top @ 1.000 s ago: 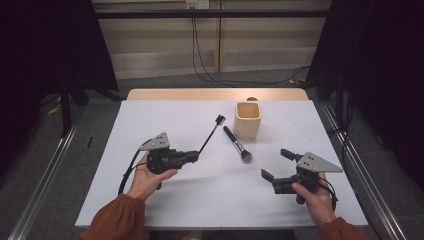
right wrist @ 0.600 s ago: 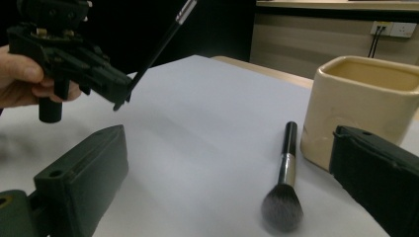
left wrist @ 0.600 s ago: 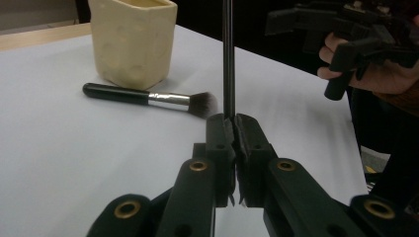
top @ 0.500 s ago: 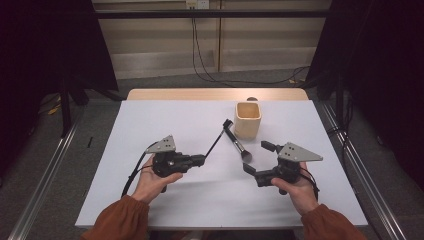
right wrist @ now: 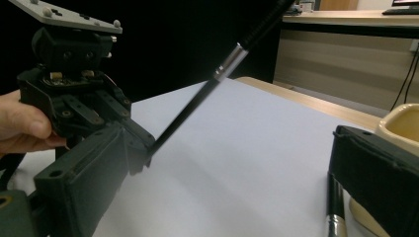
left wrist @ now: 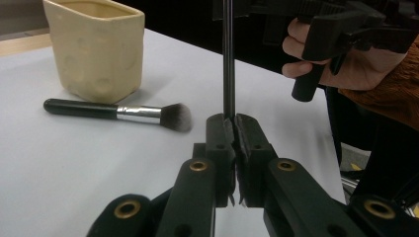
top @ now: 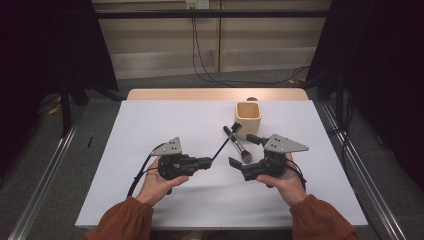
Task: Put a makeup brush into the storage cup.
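Near the middle of the counter (top: 150,130), toward its front edge: left tongs (top: 207,162), clamped tight on the lower end of a thin black brush (top: 223,141), the stem slanting up toward the cup (top: 248,118). Right tongs (top: 245,155), jaws standing wide and gripping nothing, are closing in beside the second brush (top: 239,145).

Step in hand, by my reading: the thin brush is being carried to the cup while the other hand is going for the brush lying flat. Next move calls for tipping the stem upright over the cup's mouth, and for straddling the lying handle squarely.

Items: cup (left wrist: 96,47), cream ceramic, squarish, rounded corners, faintly dimpled wall, near the far right edge. Lying brush (left wrist: 118,111), glossy black handle, silver ferrule, soft grey domed bristles. Thin brush (right wrist: 232,58), slim black rod with metal collar. Counter: matte white sheet, wooden strip along the far edge.
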Demonstrator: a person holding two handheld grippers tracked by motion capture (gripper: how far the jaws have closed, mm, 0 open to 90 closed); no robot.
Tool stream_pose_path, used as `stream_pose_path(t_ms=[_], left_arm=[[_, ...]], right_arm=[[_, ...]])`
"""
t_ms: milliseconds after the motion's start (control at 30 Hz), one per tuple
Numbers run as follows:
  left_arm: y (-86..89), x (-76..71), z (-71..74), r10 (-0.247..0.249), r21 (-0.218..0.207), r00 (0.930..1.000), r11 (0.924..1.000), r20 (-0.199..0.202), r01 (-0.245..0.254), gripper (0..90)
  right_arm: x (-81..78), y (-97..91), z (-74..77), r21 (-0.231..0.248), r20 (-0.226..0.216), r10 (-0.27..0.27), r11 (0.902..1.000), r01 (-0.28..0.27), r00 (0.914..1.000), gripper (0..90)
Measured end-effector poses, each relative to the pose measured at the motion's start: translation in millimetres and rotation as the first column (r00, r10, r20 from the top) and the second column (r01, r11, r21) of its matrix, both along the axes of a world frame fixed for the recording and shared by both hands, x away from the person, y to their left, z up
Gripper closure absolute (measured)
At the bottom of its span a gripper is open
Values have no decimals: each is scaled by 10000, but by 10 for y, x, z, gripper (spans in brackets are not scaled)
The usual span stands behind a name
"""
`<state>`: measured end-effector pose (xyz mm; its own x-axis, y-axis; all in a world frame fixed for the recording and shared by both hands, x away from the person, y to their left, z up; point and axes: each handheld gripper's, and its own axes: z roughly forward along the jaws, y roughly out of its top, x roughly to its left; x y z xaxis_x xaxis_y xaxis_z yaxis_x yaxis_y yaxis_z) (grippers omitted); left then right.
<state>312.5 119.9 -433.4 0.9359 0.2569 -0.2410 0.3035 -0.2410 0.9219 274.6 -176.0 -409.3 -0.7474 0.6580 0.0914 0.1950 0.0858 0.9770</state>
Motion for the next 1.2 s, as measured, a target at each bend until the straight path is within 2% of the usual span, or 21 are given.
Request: stream_pose_path(t_ms=[133,300,400,533,833,1000,1067,1133,1200], left_arm=[[-21,3,-12,0,-26,10000,10000,21,0,857],[-12,3,-25,-121,-3,9999,9999,-11,121,856],[-13,9,-37,-172,48,9998,9998,-32,172,857],[-25,1,-48,-178,23,9998,9998,-131,178,856],[-53,2,-85,-305,183,9994,9994,-191,308,856],[-54,6,-105,-393,247,9990,9989,-200,398,856],[-55,7,-108,-413,317,9990,9986,-189,419,856],[-73,13,-126,-400,202,9989,9990,-248,405,856],[-89,24,-139,-432,316,9990,9985,-153,437,855]], right_arm=[[46,66,36,71,-1,170,9998,-170,9999,37],[104,151,18,134,-226,426,9990,-423,9988,186],[118,162,5,204,-301,479,9987,-473,9984,227],[134,166,3,275,-276,464,9986,-456,9985,319],[162,153,-27,369,-536,598,9976,-579,9968,533],[152,142,-18,586,-486,827,9951,-798,9954,692],[157,133,-23,609,-506,863,9947,-832,9950,722],[162,131,-29,672,-550,897,9940,-860,9944,733],[161,133,-30,791,-611,896,9933,-846,9941,754]])
